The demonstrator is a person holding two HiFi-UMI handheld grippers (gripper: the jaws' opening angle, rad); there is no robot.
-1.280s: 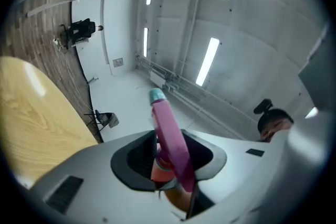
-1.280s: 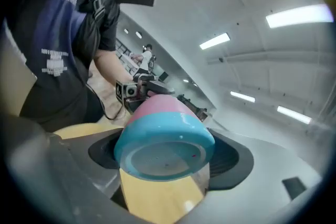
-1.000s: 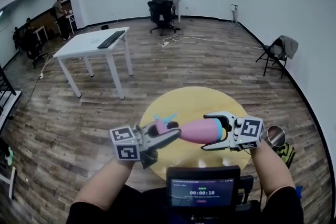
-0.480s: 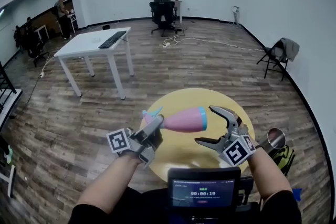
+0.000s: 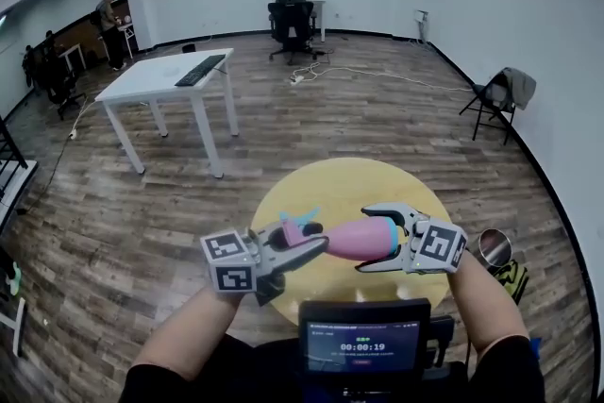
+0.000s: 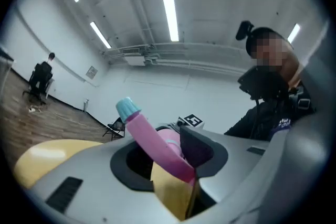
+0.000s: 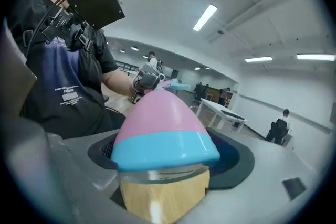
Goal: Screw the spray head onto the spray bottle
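The pink spray bottle (image 5: 357, 239) with a blue band lies level in the air over the round yellow table (image 5: 321, 184). Its pink spray head (image 5: 294, 229) with a blue nozzle points left. My left gripper (image 5: 304, 246) is shut on the spray head. In the left gripper view the head (image 6: 152, 139) crosses the jaws slantwise, nozzle tip (image 6: 127, 108) up. My right gripper (image 5: 365, 238) has just been closing and sits shut on the bottle's wide base end. The right gripper view shows that base (image 7: 157, 128) filling the gap between the jaws.
A white table (image 5: 170, 80) with a keyboard stands far left. A person sits in an office chair (image 5: 291, 14) at the back wall. A folding chair (image 5: 495, 99) is at the right, a round metal object (image 5: 495, 245) beside the yellow table, a screen (image 5: 363, 344) at my chest.
Half a second ago the right gripper was open and off the bottle, which the left held higher. Now the left has come down and the right is back on the base.
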